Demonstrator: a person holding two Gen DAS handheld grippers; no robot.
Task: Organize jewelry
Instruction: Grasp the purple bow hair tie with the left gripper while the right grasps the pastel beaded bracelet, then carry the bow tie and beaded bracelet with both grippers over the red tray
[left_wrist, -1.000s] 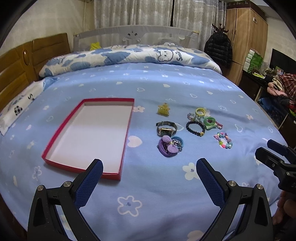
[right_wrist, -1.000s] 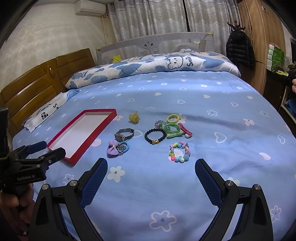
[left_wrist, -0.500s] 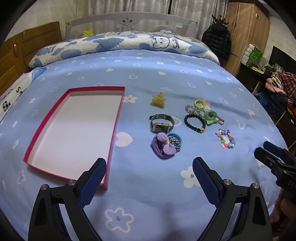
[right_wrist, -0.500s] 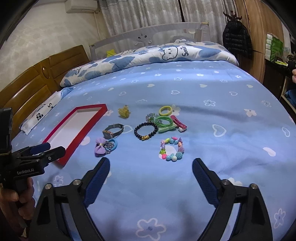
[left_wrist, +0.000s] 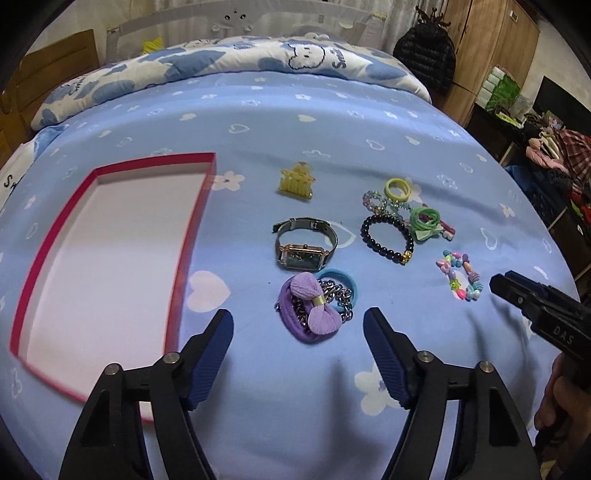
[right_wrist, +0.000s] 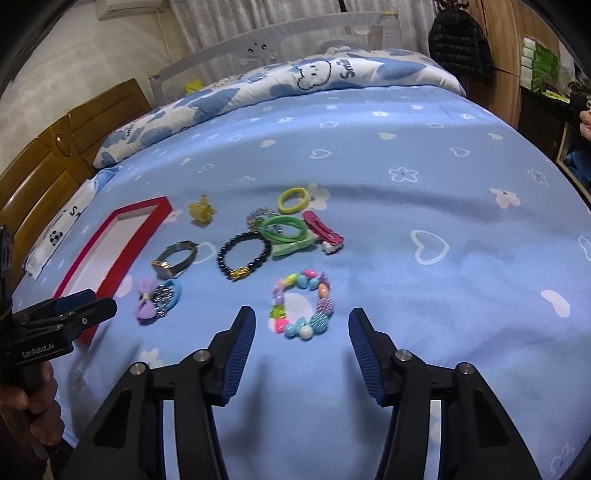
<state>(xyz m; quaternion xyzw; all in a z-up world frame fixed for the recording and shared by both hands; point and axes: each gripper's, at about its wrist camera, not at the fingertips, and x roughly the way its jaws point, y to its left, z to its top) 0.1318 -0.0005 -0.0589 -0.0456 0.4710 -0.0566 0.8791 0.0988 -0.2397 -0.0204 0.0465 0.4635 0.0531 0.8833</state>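
An empty red-rimmed tray (left_wrist: 186, 236) lies on the blue bedspread, left of the jewelry. My left gripper (left_wrist: 298, 332) is open, just short of a purple bow hair tie (left_wrist: 314, 308) tangled with a chain and a blue band. Beyond lie a watch (left_wrist: 304, 247), a yellow claw clip (left_wrist: 296, 181), a black bead bracelet (left_wrist: 388, 238) and green and yellow hair ties (left_wrist: 424, 218). My right gripper (right_wrist: 301, 328) is open, with the colourful bead bracelet (right_wrist: 301, 304) lying just ahead between its fingers. A pink hair clip (right_wrist: 323, 229) lies beyond it.
The bed (right_wrist: 443, 184) fills both views, with a cloud-print quilt (right_wrist: 295, 81) at its head and a wooden headboard (right_wrist: 44, 158) to the left. A wardrobe (left_wrist: 491, 55) and cluttered shelves stand past the right edge.
Both grippers have moved forward and down toward the jewelry. Their jaws have narrowed somewhat but stay open. Nothing has been picked up.
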